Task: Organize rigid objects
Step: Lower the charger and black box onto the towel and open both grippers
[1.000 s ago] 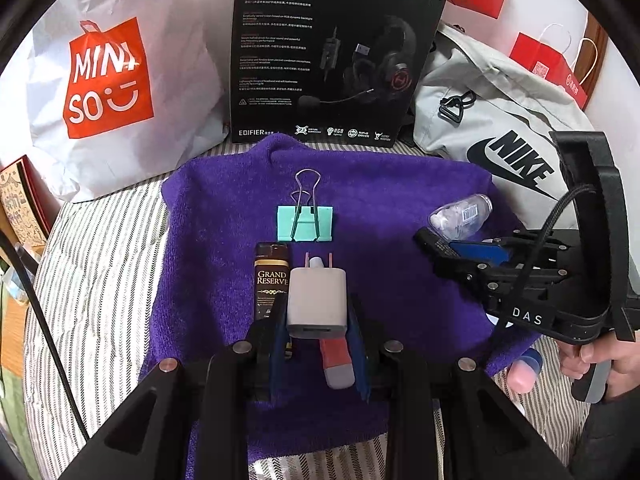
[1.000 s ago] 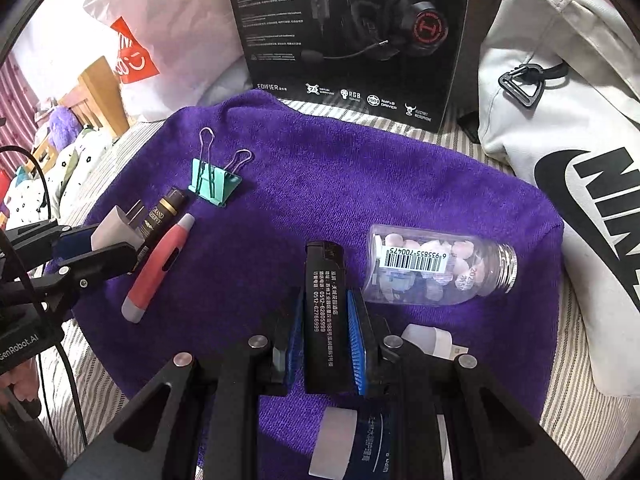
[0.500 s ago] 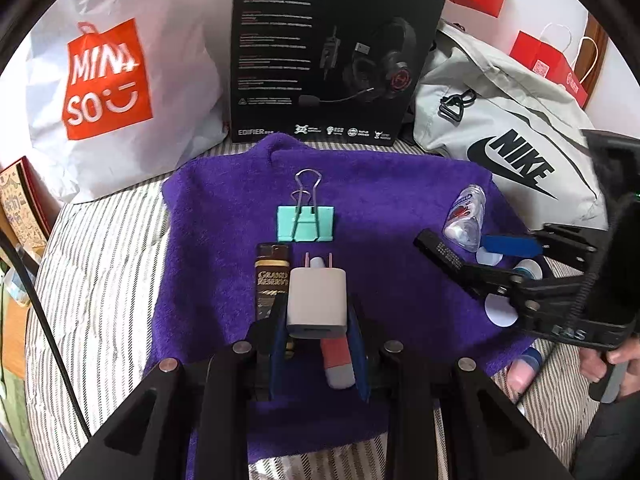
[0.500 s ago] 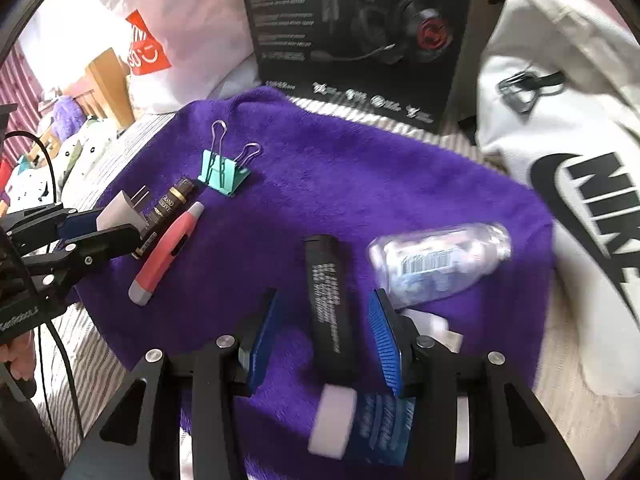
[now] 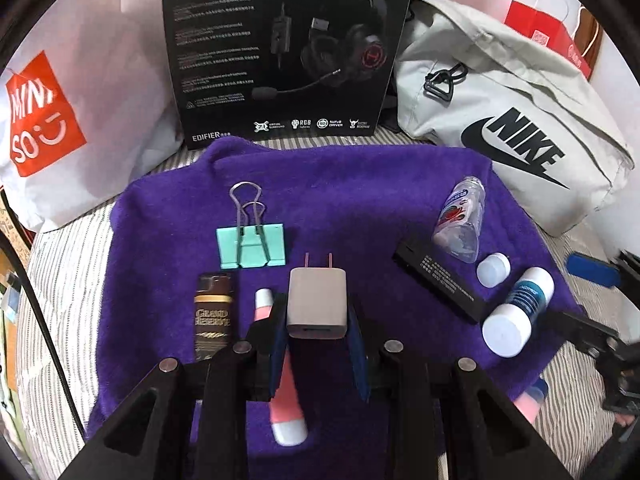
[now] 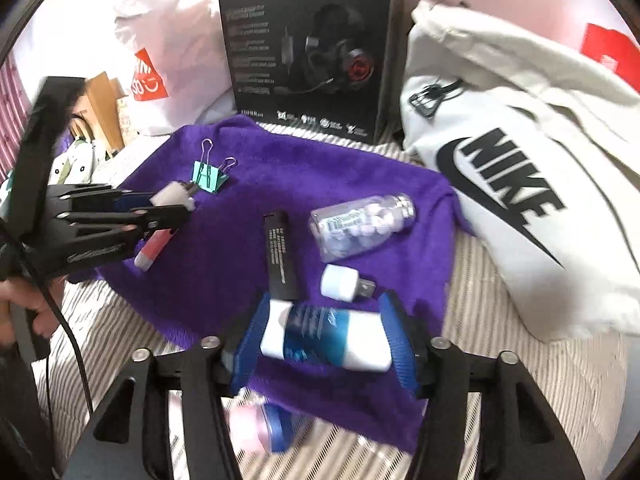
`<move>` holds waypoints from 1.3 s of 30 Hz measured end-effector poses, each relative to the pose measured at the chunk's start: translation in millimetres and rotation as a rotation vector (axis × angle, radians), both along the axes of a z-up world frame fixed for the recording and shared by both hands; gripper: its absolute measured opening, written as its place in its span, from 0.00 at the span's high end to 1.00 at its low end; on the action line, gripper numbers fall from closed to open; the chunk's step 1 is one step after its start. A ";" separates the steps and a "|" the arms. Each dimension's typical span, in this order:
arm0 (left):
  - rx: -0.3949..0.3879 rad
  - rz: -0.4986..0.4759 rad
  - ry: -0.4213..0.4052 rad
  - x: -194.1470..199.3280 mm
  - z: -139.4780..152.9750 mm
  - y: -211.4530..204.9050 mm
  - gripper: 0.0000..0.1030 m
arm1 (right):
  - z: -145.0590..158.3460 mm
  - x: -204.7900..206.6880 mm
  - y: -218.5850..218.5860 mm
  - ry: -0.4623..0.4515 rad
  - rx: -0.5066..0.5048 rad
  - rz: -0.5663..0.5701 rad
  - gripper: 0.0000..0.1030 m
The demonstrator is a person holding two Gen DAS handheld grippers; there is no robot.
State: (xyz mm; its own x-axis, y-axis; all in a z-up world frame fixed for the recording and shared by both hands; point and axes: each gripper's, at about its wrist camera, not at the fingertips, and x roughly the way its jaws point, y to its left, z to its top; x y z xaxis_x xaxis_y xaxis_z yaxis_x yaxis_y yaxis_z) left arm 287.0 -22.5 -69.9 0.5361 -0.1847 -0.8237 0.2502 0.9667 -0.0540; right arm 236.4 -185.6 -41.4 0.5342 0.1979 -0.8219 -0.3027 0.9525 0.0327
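A purple towel [image 5: 360, 184] carries the objects. My left gripper [image 5: 318, 320] is shut on a white USB charger [image 5: 317, 304], held just above a pink pen [image 5: 286, 400]. The same charger [image 6: 172, 200] shows at the left of the right wrist view. My right gripper [image 6: 324, 344] has its jaws opening above a white-and-blue bottle [image 6: 324, 340] that lies crosswise between the pads [image 6: 248, 344]; no pad presses it. A black stick [image 6: 280, 256] lies free just beyond. Nearby are a clear pill bottle [image 6: 360, 224], a small white adapter [image 6: 344, 282], a teal binder clip [image 5: 252, 246] and a brown tube [image 5: 212, 316].
A black headset box [image 5: 288, 48] stands behind the towel, with a white Miniso bag [image 5: 60, 100] to its left and a grey Nike bag [image 5: 512, 120] to its right. Striped bedding [image 5: 60, 280] surrounds the towel. A pink-and-blue item [image 6: 260, 428] lies at the towel's near edge.
My right gripper let go of the black stick, widened and drew back and up; the stick now lies on the towel. My left gripper carried the charger rightward over the towel.
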 end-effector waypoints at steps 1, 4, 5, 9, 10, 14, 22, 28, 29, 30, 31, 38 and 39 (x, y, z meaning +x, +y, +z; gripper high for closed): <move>-0.003 0.000 0.003 1.3 -2.1 -1.9 0.74 | 1.5 -4.6 -3.9 -0.011 0.007 -0.004 0.40; 0.007 0.004 0.012 4.7 -8.9 -8.1 0.74 | 5.4 -14.6 -15.9 -0.039 0.051 -0.020 0.40; 0.015 0.004 0.012 5.6 -10.2 -9.9 0.74 | 6.4 -16.3 -18.7 -0.050 0.065 -0.026 0.40; 0.048 0.003 0.003 5.7 -10.1 -14.5 0.74 | 1.2 -17.1 -31.9 -0.037 0.139 -0.051 0.40; 0.051 0.004 0.001 6.2 -10.1 -14.7 0.74 | -2.8 -15.8 -33.9 -0.021 0.148 -0.057 0.40; 0.076 -0.001 -0.012 5.7 -10.6 -17.1 0.74 | -9.4 -14.0 -35.5 -0.007 0.120 -0.077 0.40; 0.073 0.013 -0.020 -3.7 -10.8 -17.1 0.70 | -6.3 -14.1 -41.0 -0.024 0.174 -0.067 0.40; 0.111 0.033 -0.016 -19.6 1.6 -19.7 0.70 | -7.2 -13.7 -46.5 -0.031 0.185 -0.068 0.40; 0.107 0.036 -0.026 -24.8 8.0 -18.5 0.70 | -7.0 -13.5 -49.0 -0.033 0.195 -0.074 0.40; 0.100 0.041 -0.033 -30.7 15.1 -17.4 0.70 | -7.0 -13.4 -51.7 -0.035 0.202 -0.079 0.40; 0.095 0.047 -0.040 -36.0 21.3 -16.2 0.70 | -7.0 -13.0 -55.3 -0.036 0.211 -0.088 0.40; 0.075 0.036 -0.071 -99.7 34.8 -25.8 0.58 | -12.4 -10.9 -76.2 -0.002 0.246 -0.119 0.40; 0.074 0.040 -0.060 -107.2 31.8 -29.3 0.58 | -12.0 -11.7 -78.9 -0.001 0.245 -0.121 0.40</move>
State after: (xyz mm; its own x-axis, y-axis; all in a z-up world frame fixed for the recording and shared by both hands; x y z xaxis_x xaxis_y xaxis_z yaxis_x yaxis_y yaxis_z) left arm 179.8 -51.8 -38.1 0.5906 -0.1018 -0.8005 0.2119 0.9768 0.0321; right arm 224.7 -264.5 -53.4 0.5669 0.3257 -0.7567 -0.1878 0.9454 0.2662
